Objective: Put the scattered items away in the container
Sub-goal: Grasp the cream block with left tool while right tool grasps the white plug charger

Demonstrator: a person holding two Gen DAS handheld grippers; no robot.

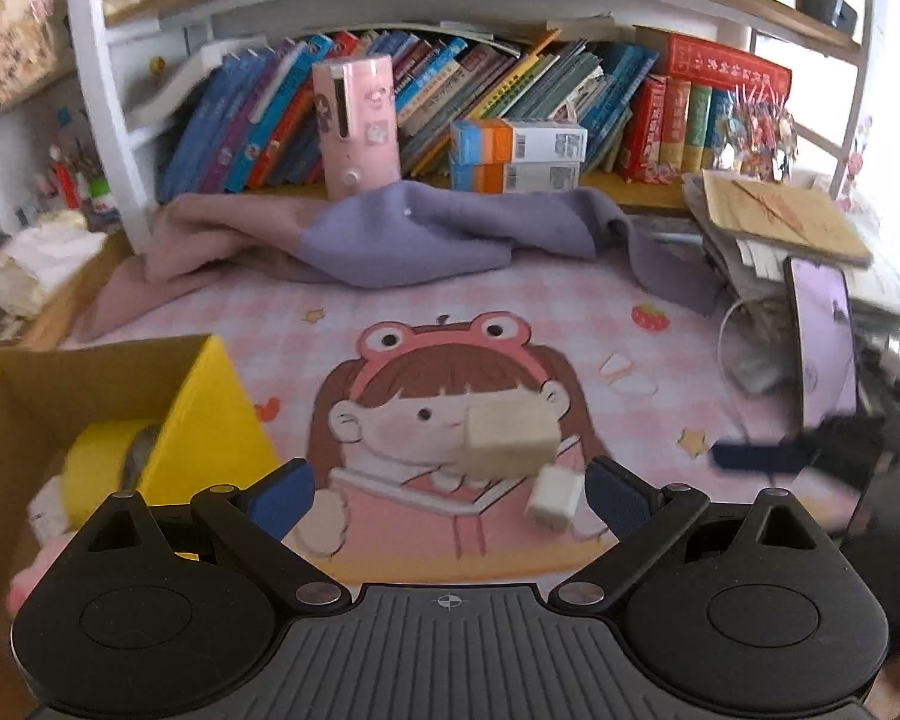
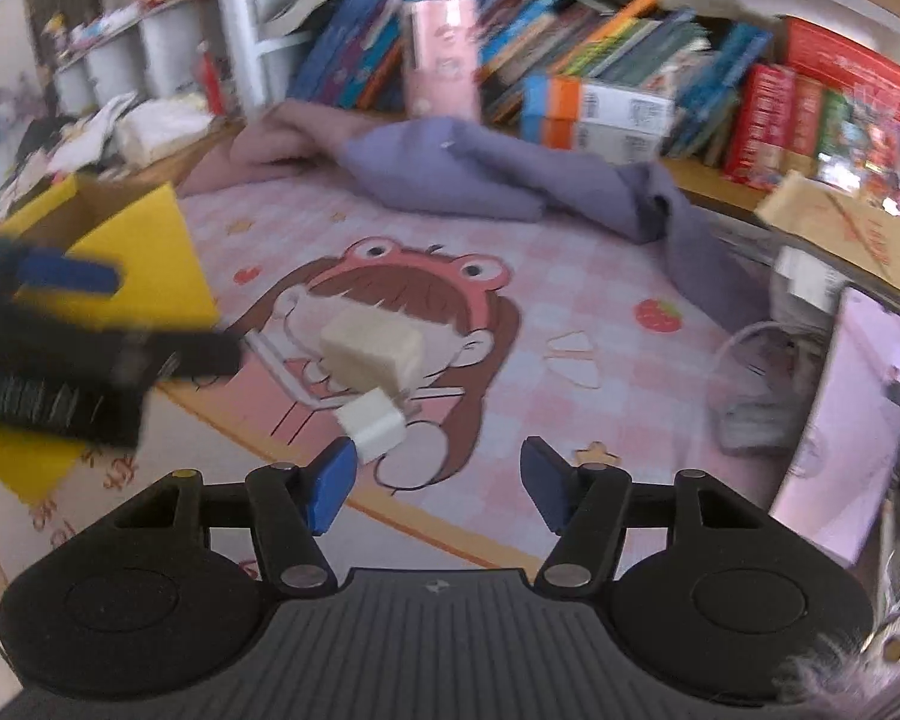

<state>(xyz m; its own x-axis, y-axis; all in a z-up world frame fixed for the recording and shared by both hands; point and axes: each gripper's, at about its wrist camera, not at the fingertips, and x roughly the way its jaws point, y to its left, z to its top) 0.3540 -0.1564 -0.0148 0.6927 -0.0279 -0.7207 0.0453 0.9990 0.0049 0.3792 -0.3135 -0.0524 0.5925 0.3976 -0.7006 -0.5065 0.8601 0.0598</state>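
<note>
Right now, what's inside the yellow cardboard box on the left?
In the yellow box, a roll of yellow tape lies against the near wall, with something white and pink beside it. The left claw's body hides the rest of the floor.

Left claw (image 1: 450, 495): matte black body, ribbed centre plate with small crosshair mark, two round side housings, silver pivot screws, blue pads on black linkage arms. Right claw (image 2: 435, 480): same build, blue pads, silver screws.
</note>
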